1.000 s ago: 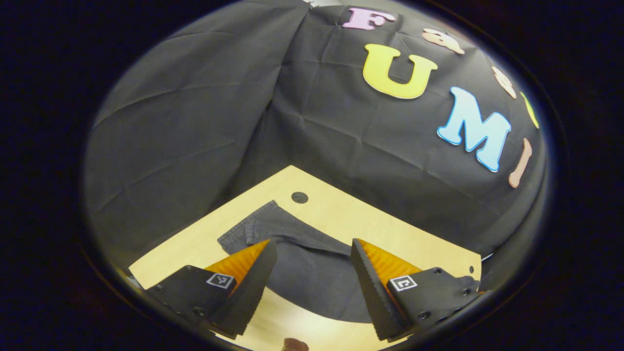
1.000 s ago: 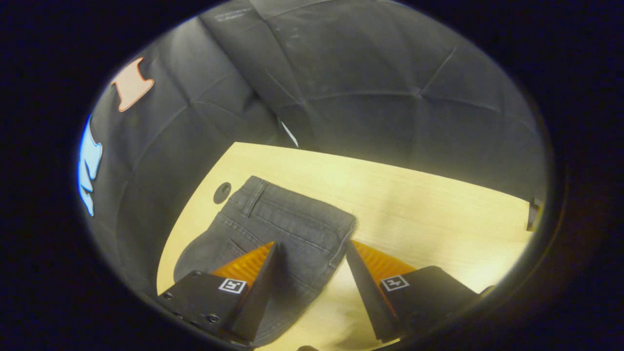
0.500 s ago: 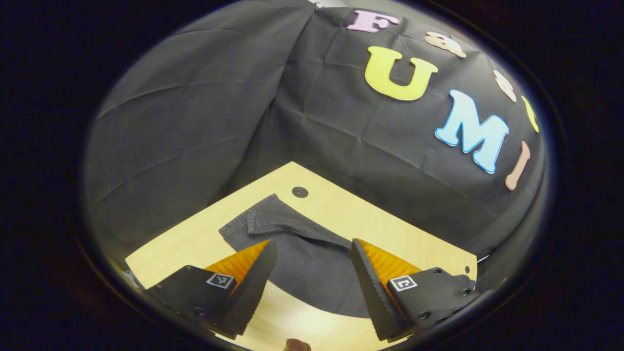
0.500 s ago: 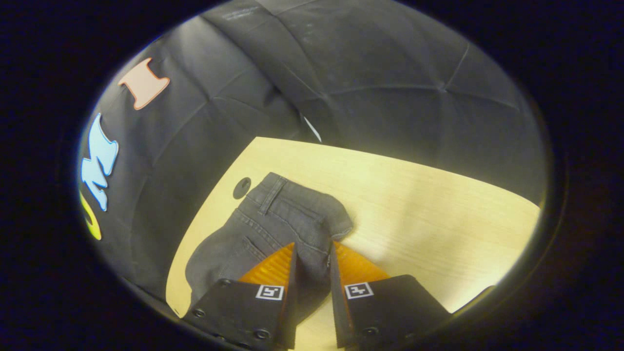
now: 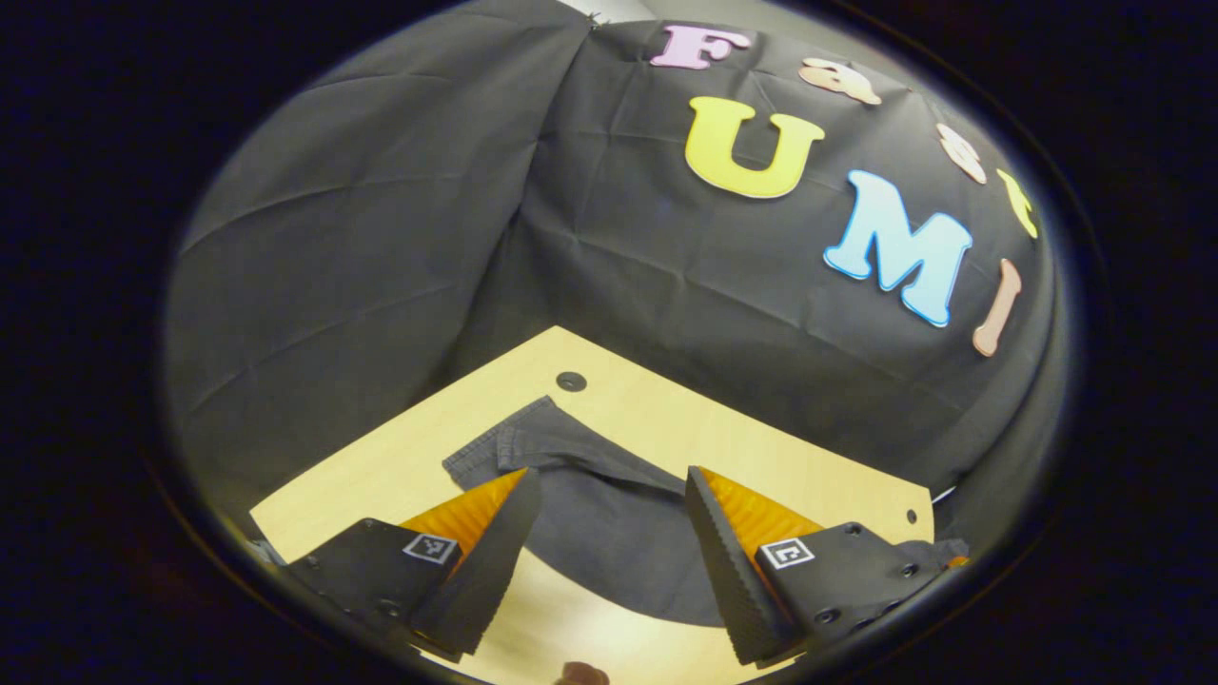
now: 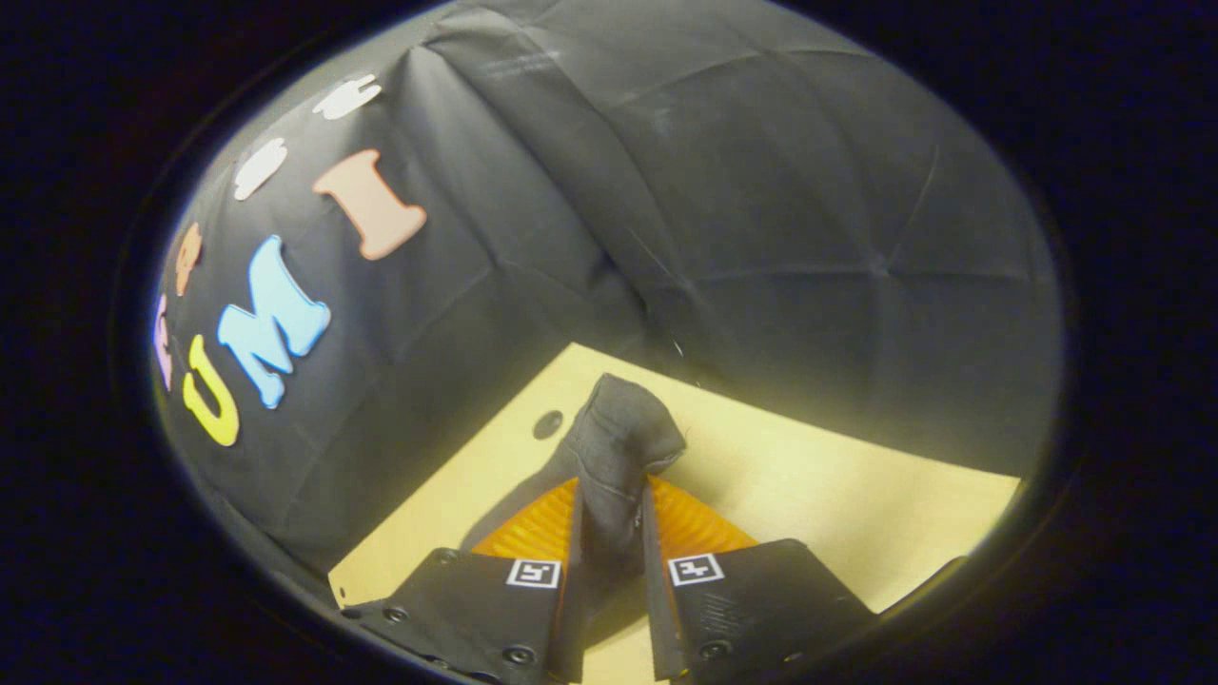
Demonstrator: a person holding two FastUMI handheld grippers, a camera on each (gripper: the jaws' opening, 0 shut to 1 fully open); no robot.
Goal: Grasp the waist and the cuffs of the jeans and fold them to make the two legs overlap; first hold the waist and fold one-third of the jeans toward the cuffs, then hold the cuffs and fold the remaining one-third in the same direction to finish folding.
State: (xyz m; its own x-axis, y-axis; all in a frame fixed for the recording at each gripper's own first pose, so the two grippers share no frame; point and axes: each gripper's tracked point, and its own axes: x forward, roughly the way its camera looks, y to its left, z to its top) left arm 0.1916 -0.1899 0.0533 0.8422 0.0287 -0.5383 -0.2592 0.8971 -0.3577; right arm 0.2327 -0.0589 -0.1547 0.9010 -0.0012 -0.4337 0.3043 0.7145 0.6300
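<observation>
We've got the right gripper clamped on the jeans waist, left gripper wide above the fabric w/o contact: carry waist over evenly, approx one-third toward cuffs.

1. The left gripper has two wedge-shaped fingers that taper to points, with ridged inner faces and ribbed backs.
2. Each finger sits on a flat black mount with a small square black-and-white marker and round screws.
3. The right gripper has the same build, with a marker and screws.
</observation>
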